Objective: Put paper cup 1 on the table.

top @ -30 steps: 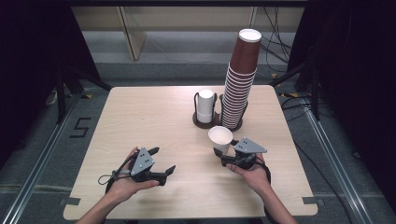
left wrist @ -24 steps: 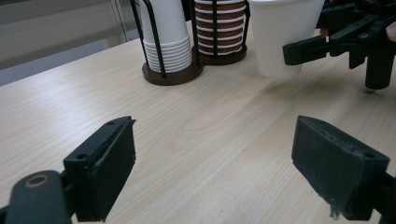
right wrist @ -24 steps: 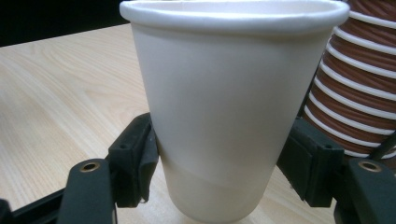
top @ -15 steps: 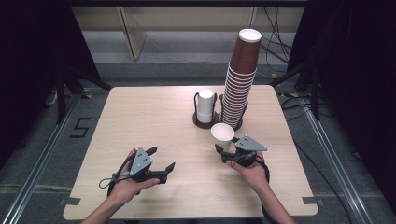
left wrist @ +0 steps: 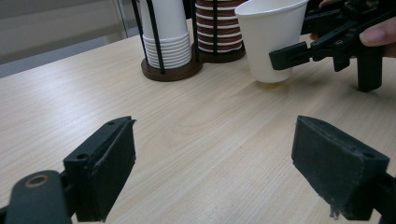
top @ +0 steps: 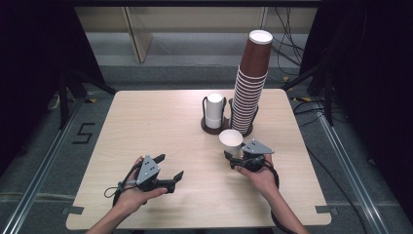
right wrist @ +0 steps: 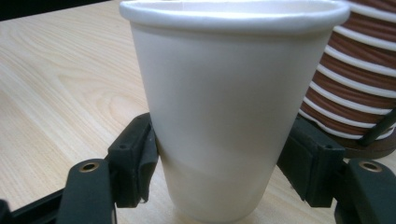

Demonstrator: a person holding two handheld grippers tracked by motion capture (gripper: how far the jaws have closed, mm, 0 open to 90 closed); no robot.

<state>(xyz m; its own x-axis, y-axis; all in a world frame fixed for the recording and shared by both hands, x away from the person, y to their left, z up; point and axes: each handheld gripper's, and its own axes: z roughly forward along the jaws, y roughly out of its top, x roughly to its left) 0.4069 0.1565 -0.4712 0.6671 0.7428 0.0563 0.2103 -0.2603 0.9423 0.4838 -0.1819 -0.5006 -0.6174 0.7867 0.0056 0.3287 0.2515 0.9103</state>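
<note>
While right gripper [top: 233,157] clamps the white cup [top: 231,142] upright by its lower wall, cup base sits on or just above the table [top: 146,122], just in front of the brown stack [top: 251,85]. Left gripper [top: 168,170] rests near the front edge, jaws wide apart, holding nothing.

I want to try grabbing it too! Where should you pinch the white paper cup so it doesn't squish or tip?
Pinch the white cup low on its wall, from the sides, as the right gripper does. It stands upright and narrows toward the base, so the lower wall is probably stiffer and fits between the jaws, and the open rim stays free.
</note>
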